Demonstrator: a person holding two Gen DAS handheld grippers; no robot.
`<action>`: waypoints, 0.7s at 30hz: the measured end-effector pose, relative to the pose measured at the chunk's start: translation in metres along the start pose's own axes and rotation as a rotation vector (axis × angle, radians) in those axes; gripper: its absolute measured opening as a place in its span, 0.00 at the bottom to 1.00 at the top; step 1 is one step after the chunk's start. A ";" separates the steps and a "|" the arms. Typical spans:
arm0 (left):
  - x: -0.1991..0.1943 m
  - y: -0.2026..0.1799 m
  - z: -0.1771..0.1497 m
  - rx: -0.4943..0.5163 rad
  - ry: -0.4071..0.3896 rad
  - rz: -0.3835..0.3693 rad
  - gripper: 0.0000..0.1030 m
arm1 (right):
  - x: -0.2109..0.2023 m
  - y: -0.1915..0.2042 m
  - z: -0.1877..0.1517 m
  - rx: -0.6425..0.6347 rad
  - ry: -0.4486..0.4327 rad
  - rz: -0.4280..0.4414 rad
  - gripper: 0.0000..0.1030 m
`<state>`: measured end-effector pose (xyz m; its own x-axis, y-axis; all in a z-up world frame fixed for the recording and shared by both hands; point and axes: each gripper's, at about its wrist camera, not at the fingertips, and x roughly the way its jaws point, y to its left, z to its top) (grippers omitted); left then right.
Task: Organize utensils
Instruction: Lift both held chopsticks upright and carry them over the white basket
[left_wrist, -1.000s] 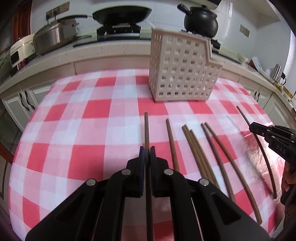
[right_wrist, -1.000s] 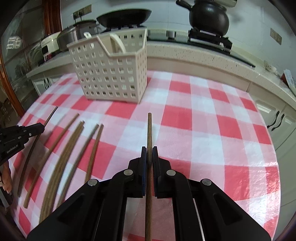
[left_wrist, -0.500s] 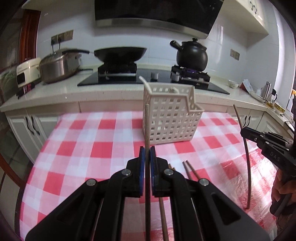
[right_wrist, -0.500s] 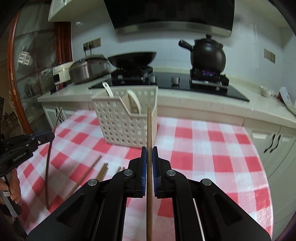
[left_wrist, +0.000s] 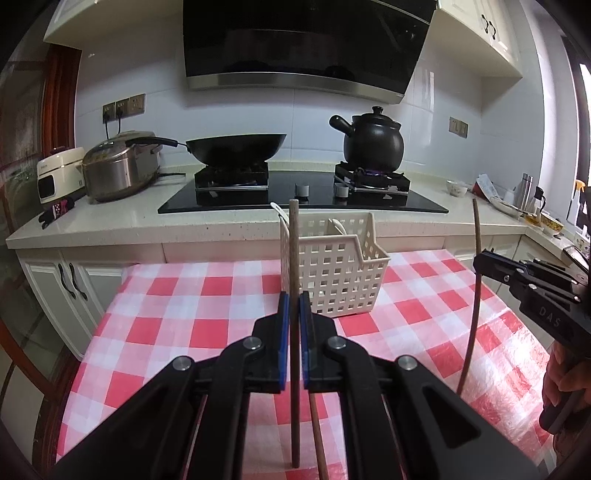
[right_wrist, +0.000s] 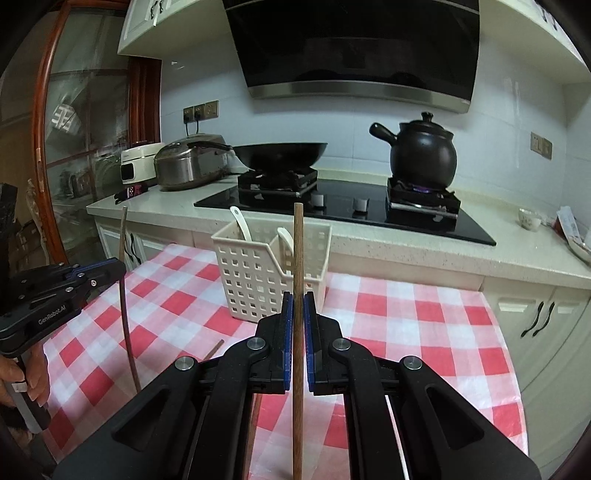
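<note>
With a wooden chopstick (left_wrist: 294, 258) clenched upright in the left tongs (left_wrist: 294, 314) and another chopstick (right_wrist: 298, 258) in the right tongs (right_wrist: 298, 314), short of the white slotted basket (left_wrist: 343, 273), none is yet seen binned.

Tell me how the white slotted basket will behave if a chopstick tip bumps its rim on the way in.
The basket looks like thin perforated plastic, so probably light and apt to slide on the smooth checked tablecloth. It stands taller than it is deep, so a knock at the rim may tip it. The spoons inside add little weight, likely.
</note>
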<state>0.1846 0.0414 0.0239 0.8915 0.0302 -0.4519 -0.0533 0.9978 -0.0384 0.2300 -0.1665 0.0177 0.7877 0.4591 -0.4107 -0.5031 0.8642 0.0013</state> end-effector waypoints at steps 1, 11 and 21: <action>0.000 0.000 0.000 0.002 0.000 0.000 0.05 | -0.001 0.001 0.001 -0.002 -0.002 0.001 0.06; -0.004 -0.003 0.008 0.021 -0.022 0.001 0.05 | -0.008 0.006 0.009 -0.014 -0.041 0.014 0.06; 0.000 -0.006 0.041 0.044 -0.058 -0.017 0.05 | 0.005 0.001 0.031 -0.030 -0.086 0.015 0.06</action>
<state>0.2036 0.0377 0.0602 0.9170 0.0152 -0.3987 -0.0193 0.9998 -0.0063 0.2444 -0.1571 0.0443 0.8068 0.4894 -0.3311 -0.5249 0.8509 -0.0212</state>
